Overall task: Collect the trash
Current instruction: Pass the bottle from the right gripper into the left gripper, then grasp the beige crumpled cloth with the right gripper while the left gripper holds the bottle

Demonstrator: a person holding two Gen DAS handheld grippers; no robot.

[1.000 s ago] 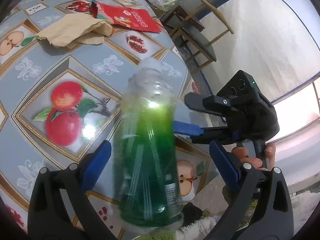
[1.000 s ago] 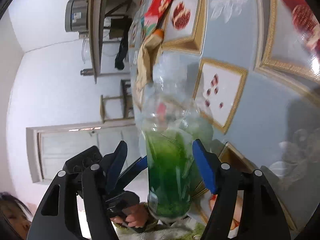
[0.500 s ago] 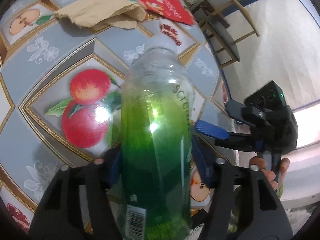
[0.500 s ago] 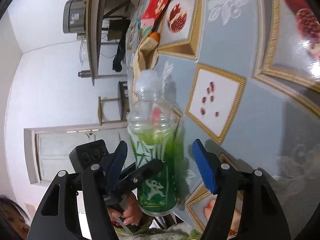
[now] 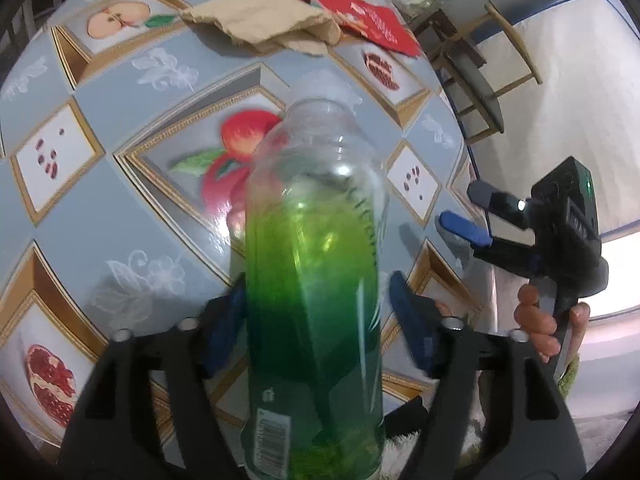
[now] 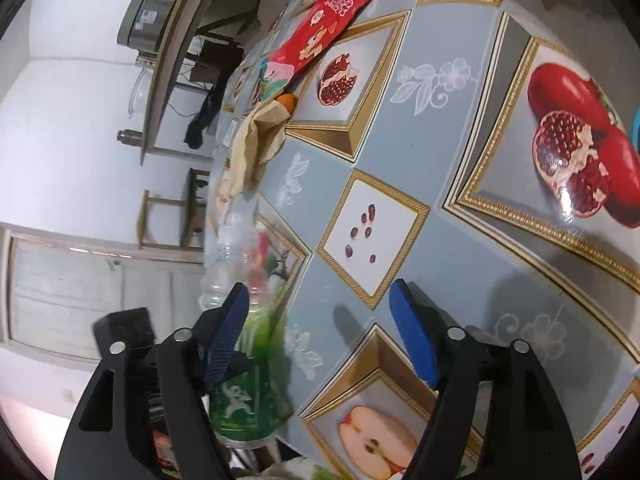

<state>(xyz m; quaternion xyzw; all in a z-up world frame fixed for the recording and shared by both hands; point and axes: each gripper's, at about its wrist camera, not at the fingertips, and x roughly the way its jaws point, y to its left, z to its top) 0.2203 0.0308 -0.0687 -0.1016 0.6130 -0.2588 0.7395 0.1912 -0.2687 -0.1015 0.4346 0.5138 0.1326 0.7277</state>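
Both wrist cameras look close along their fingers, sharing the green bottle [image 5: 316, 300] and tabletop [image 6: 472, 256].

The left gripper [image 5: 316, 316] is clamped on the bottle [image 5: 316, 280], seemingly by both blue pads. The right gripper [image 6: 320, 332] is held at 3 o'clock, jaws spread wide and unloaded.

fruit-print tablecloth [image 5: 120, 216], wooden chair [image 5: 480, 76] beside it, grey appliance [image 6: 144, 24] on shelf
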